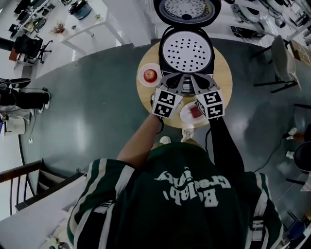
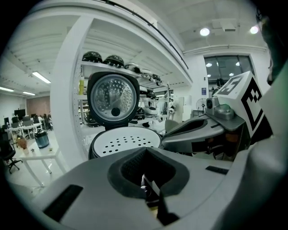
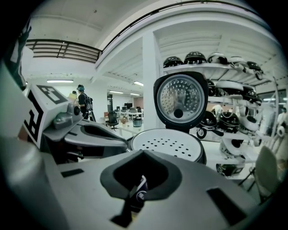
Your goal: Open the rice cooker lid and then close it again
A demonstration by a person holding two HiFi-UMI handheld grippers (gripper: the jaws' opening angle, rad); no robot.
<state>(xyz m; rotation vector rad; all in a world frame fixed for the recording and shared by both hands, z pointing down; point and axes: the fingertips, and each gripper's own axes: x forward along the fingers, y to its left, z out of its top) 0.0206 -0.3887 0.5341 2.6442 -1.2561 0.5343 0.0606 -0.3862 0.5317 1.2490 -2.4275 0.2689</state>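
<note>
The rice cooker (image 1: 186,51) stood at the far side of a round wooden table (image 1: 222,68), its lid (image 1: 187,10) swung fully up and back so that the shiny inner face showed. A white tray with holes (image 1: 184,48) lay across the top of the open pot. The left gripper (image 1: 178,83) and the right gripper (image 1: 199,83) were held side by side just in front of the cooker's near edge, close to each other, both pointing at it. In each gripper view the two jaws met along a thin line with only the notched hole between them, closed together and holding nothing. A small plate (image 1: 150,75) with a round red thing on it sat on the table left of the cooker, beside the left gripper. A second plate (image 1: 190,113) with a red piece on it lay at the near edge of the table, between the two marker cubes. The person wore a dark green shirt (image 1: 180,204) with white stripes.
</note>
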